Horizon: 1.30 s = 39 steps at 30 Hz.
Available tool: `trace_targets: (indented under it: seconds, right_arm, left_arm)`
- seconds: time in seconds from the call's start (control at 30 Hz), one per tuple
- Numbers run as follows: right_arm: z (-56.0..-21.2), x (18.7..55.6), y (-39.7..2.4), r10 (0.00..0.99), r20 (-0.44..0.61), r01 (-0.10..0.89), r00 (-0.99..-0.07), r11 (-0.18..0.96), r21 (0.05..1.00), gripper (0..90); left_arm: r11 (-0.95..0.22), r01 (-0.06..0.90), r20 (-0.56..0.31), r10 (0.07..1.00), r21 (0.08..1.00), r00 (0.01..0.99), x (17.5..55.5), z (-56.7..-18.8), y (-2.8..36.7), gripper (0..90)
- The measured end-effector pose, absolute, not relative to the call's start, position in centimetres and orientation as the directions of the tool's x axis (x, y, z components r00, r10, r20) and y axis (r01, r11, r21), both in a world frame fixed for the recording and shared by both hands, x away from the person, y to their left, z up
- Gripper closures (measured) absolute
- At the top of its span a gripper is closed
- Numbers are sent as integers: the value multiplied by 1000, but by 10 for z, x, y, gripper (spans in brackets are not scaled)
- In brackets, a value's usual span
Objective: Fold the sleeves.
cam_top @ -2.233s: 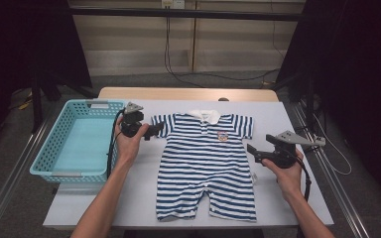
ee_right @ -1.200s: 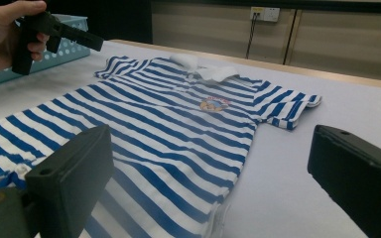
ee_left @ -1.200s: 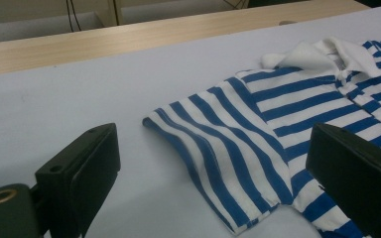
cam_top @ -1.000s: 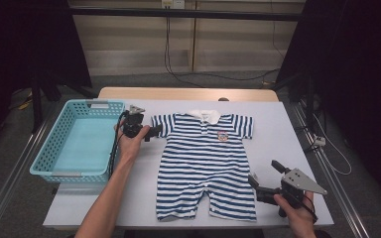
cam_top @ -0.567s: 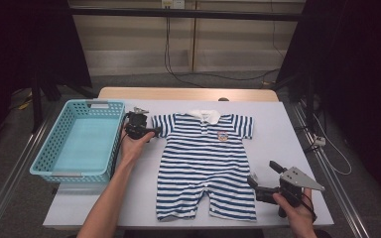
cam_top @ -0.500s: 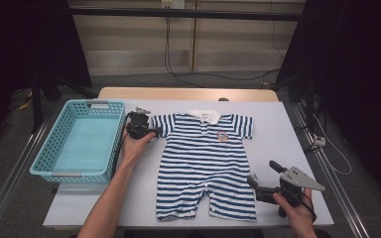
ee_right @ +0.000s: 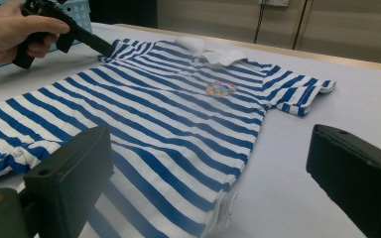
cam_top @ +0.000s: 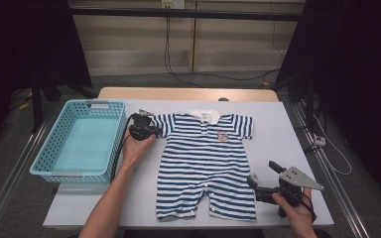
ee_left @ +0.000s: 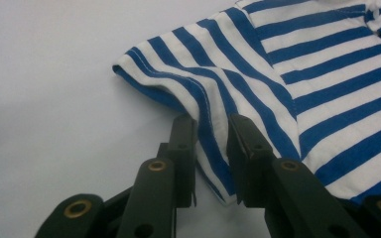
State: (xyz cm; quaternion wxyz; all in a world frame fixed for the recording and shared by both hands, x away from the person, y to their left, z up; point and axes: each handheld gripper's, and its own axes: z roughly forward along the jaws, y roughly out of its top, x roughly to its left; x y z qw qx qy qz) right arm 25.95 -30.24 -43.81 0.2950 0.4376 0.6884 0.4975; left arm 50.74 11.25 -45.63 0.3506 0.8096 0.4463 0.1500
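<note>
A blue-and-white striped baby romper (cam_top: 206, 163) lies flat on the white table, collar at the far side. My left gripper (cam_top: 155, 130) is at its left sleeve. In the left gripper view the jaws have just been closing, and my left gripper (ee_left: 211, 124) now pinches a raised fold of the sleeve (ee_left: 178, 74) between its pads. My right gripper (cam_top: 262, 172) rests by the romper's right leg hem, near the table's front right. Seen in its own view, the right gripper (ee_right: 211, 148) stands wide open, with nothing held over the striped cloth (ee_right: 168, 114).
A turquoise plastic basket (cam_top: 44, 166) stands on the table's left side, just left of my left hand. Bare table (cam_top: 287, 134) stretches to the right of the romper. Dark stands and cables surround the table.
The right hand came down from the romper's right side to the near right corner. The left gripper edged right onto the sleeve and its jaws closed on the cloth.
</note>
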Motion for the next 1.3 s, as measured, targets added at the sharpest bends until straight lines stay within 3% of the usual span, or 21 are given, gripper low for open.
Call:
trace_targets:
  seconds: [0.07,0.13,0.23,0.5,0.77,1.3]
  right_arm:
    - [-438,260,-303,891,31,306,-452,123,944,40]
    - [-438,261,-303,892,30,305,-450,122,944,40]
    - [-439,262,-303,890,33,310,-455,123,943,40]
    - [-438,262,-302,892,39,303,-450,111,947,33]
    - [-438,261,-303,894,36,300,-448,113,947,31]
    - [-437,260,-303,892,27,288,-451,117,951,28]
  left_arm:
    - [-300,634,-111,844,713,525,507,-458,111,751]
    - [-287,643,-143,836,710,530,507,-458,111,843]
    - [-301,643,-117,844,704,523,506,-456,107,873]
    - [-232,667,-176,857,708,484,507,-453,112,880]
    - [-209,683,-182,873,700,453,505,-451,114,880]
    - [-203,626,-187,846,753,499,500,-442,105,879]
